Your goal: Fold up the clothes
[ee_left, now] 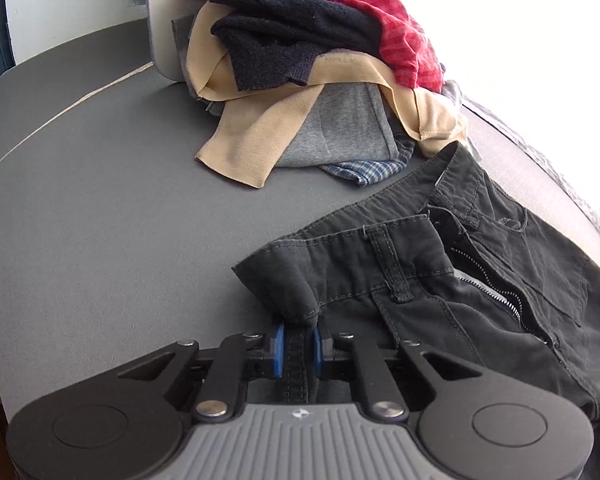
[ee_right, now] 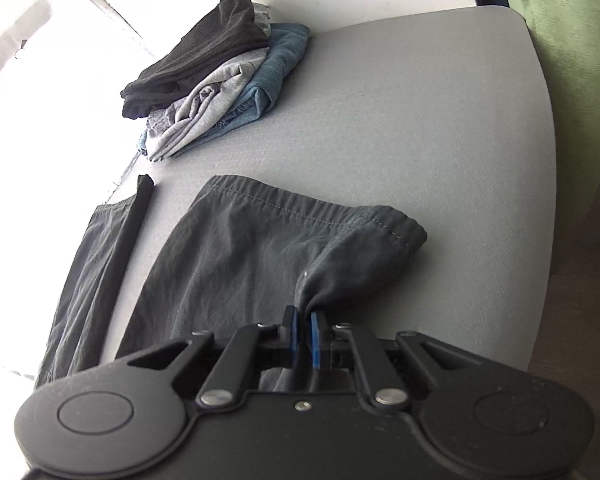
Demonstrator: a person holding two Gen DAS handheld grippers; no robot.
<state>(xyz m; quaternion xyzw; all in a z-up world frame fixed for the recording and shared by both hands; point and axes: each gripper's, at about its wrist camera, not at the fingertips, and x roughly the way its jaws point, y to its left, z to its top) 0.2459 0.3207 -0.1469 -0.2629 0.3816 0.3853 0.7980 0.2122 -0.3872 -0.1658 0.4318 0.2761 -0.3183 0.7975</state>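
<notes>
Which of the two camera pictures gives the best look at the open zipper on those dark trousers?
The left wrist view: the zipper lies open there beside the waistband, teeth visible. The right wrist view shows only a hemmed leg end of the dark trousers, no zipper.

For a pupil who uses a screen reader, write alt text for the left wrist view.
The left gripper is shut on the waistband corner of black trousers that lie on a grey table with the zip open. Behind them sits an unfolded pile of clothes: red checked, dark knit, beige, grey and blue plaid pieces.
</notes>
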